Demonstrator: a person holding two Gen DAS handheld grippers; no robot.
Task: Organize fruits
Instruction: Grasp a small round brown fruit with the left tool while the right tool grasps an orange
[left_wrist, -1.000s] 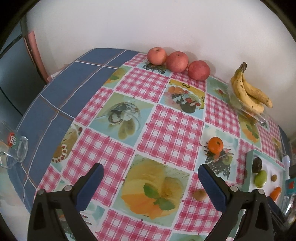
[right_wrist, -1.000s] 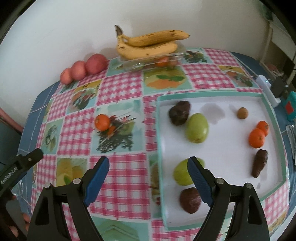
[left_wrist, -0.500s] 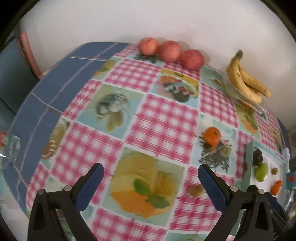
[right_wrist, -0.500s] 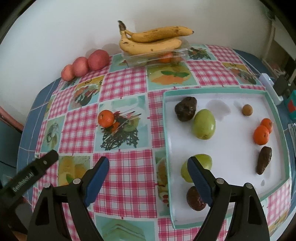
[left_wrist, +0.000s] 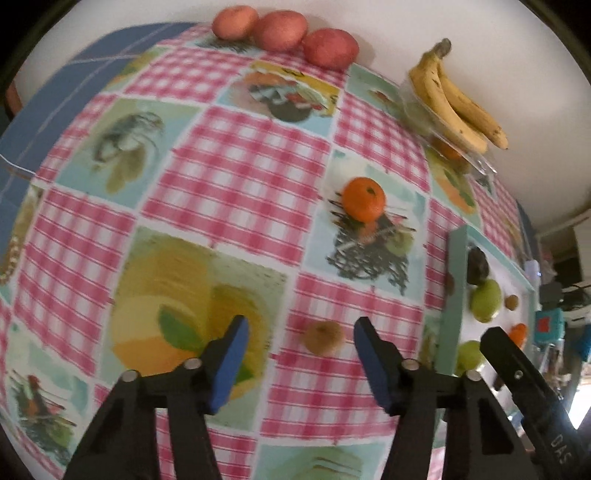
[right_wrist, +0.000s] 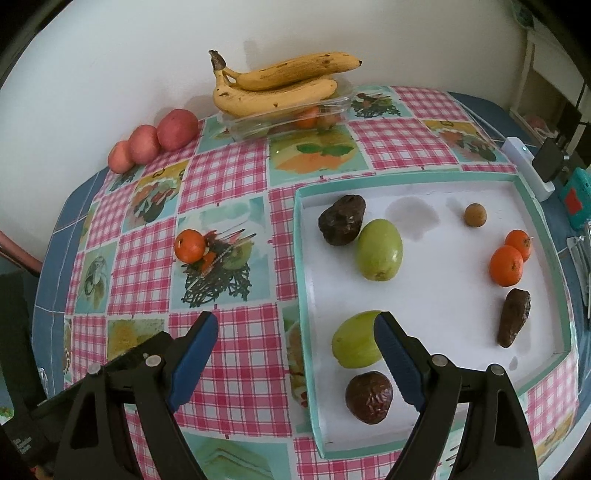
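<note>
My left gripper is open low over the checked tablecloth, with a small brown fruit lying between its fingers, nearer the right one. A tangerine sits further back on the cloth and shows as the same tangerine in the right wrist view. My right gripper hangs open above the left rim of the white tray. The tray holds two green fruits, dark wrinkled fruits, two tangerines and a small brown fruit.
Three red apples line the wall at the back left. Bananas rest on a clear plastic box with fruit inside. A white power strip and a teal device lie right of the tray.
My left gripper has moved forward and right, down toward the cloth, bringing the small brown fruit between its fingers. The right gripper has drifted slightly; both stay open.
</note>
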